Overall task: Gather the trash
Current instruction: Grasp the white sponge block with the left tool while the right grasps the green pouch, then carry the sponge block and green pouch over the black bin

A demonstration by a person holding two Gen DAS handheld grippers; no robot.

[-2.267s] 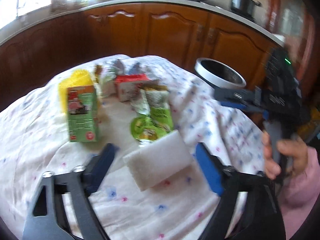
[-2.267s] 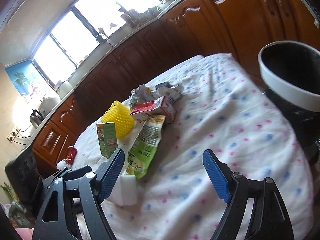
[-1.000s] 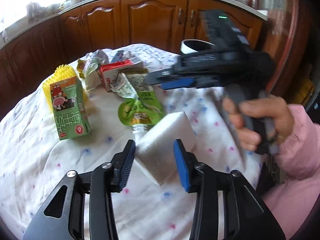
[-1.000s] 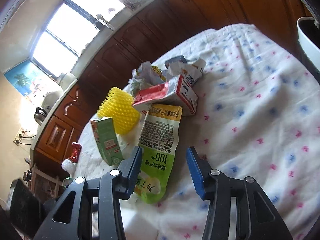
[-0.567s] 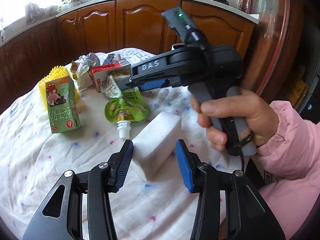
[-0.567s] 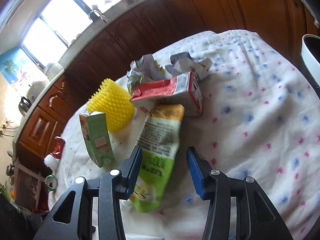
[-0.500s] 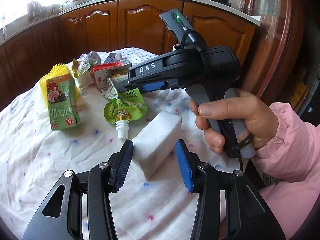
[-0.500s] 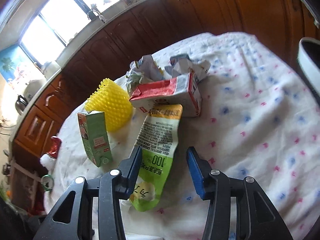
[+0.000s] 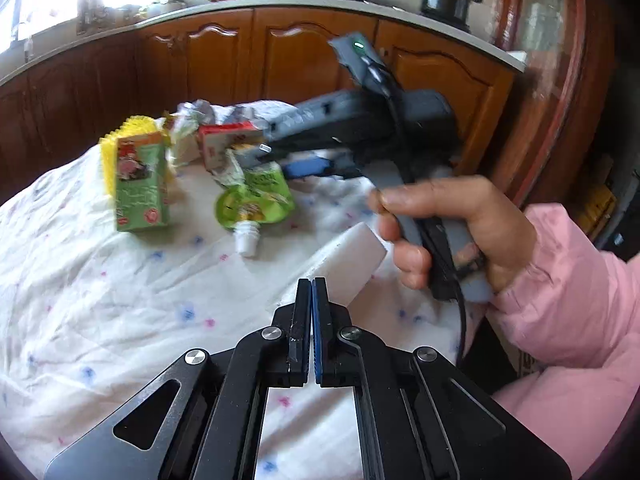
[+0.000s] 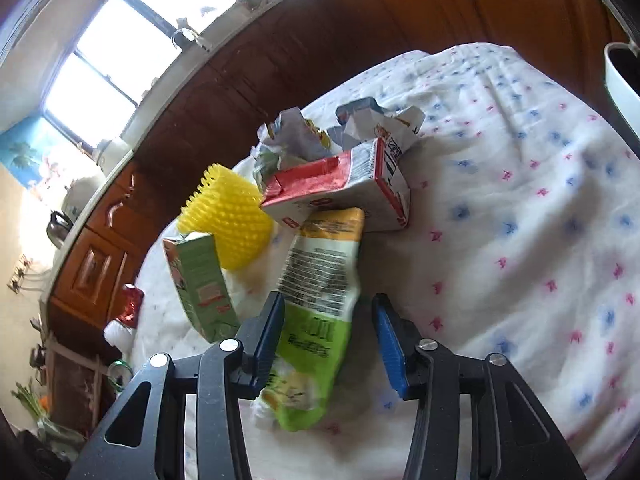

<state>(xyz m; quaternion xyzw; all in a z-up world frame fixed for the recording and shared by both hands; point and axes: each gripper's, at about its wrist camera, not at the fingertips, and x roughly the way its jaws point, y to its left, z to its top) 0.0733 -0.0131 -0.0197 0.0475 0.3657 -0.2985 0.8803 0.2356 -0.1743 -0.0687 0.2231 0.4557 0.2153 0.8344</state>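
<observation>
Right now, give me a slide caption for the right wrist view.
Right gripper straddles a green drink pouch on the tablecloth, jaws closing in, cartons behind.

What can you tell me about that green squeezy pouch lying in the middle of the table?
The green pouch is a soft, flattened drink or puree pouch, bright green at the bottom with a pale printed panel and a yellow band at the top. It lies flat on the flowered tablecloth. A white screw spout sticks out at one end. Its yellow end reaches the red and white carton. The right gripper has its jaws on either side of the pouch, closing in, not yet pinching it.
</observation>
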